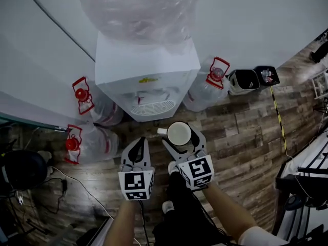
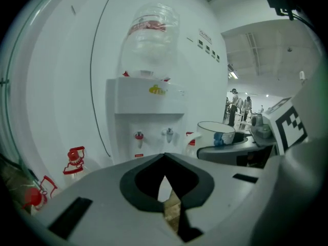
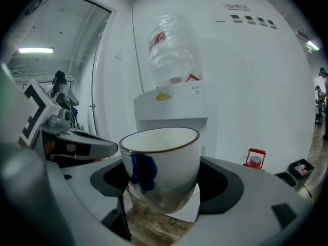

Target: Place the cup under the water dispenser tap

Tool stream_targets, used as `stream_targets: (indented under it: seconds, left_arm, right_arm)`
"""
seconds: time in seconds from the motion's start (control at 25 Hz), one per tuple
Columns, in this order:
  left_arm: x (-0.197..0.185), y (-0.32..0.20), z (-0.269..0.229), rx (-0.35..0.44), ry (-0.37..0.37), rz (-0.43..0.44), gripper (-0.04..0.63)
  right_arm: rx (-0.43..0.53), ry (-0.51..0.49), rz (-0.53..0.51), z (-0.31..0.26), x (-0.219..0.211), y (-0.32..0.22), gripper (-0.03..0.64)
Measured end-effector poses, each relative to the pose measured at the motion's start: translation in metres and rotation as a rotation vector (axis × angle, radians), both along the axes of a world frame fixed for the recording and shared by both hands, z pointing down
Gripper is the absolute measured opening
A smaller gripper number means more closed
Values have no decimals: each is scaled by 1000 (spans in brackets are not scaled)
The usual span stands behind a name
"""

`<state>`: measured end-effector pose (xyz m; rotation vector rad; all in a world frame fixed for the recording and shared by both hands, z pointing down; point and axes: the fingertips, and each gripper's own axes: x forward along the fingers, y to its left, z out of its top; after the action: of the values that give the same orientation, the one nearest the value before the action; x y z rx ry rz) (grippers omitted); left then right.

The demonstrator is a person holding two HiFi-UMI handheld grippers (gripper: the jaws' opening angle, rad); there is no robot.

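The right gripper [image 1: 181, 143] grasps the white cup [image 1: 179, 132] just before the water dispenser's [image 1: 146, 65] front in the head view; the left gripper view shows the left gripper [image 2: 164, 159] clenched on nothing; the right gripper view shows both jaws pressing the cup's sides.

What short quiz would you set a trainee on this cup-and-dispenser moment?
1. True or false: the left hand-held gripper holds the cup.
2. The cup is: A) on the drip tray; B) in the right hand-held gripper, short of the water dispenser; C) lying on the floor.
3. How many red-capped bottles flank the dispenser in the head view?
Key: 1 false; 2 B; 3 three.
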<state>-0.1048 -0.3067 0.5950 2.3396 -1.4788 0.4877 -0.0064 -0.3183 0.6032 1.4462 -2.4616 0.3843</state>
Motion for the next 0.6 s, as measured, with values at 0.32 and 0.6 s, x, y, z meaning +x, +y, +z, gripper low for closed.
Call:
stream_targets:
  seconds: [0.32, 0.6]
  left_arm:
    - [4, -28, 57, -2, 4, -13, 50]
    - [5, -54, 98, 3, 8, -15, 51]
  right_arm:
    - [-5, 8, 3, 65, -2, -32, 368]
    - [17, 19, -31, 110, -10, -66, 368]
